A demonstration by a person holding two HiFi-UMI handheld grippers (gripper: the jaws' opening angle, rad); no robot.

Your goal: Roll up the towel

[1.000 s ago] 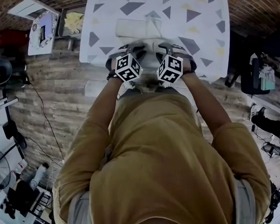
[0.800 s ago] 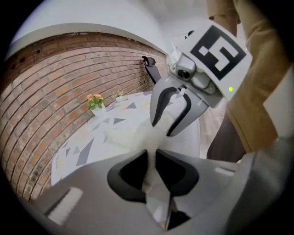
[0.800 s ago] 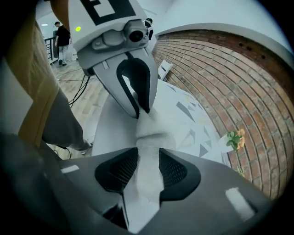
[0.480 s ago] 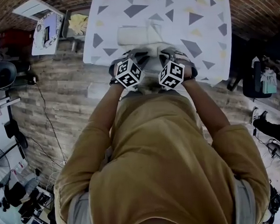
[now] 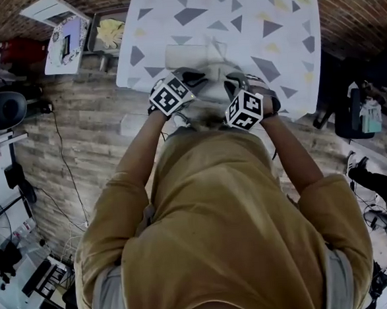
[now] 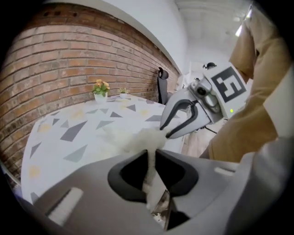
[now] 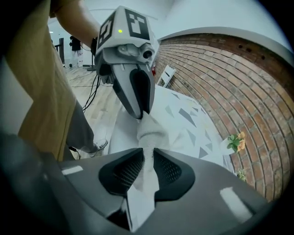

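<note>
A white towel lies on the table, whose cloth is patterned with triangles, and its near edge is gathered up towards the person. My left gripper is shut on that edge, and a bunched fold of towel rises past its jaws. My right gripper has just been closing and is now shut on a strip of the towel too. In the head view the left gripper and the right gripper sit side by side at the table's near edge. Each gripper view shows the other gripper's tip on the same fold.
A small flower pot stands at the table's far end by the brick wall. A side shelf with papers stands left of the table. The person's body fills the near side, and an office chair stands beyond.
Both grippers have risen a little with the towel's near edge. The left one has rolled, showing another face of its cube. The right one has shifted towards the person.
</note>
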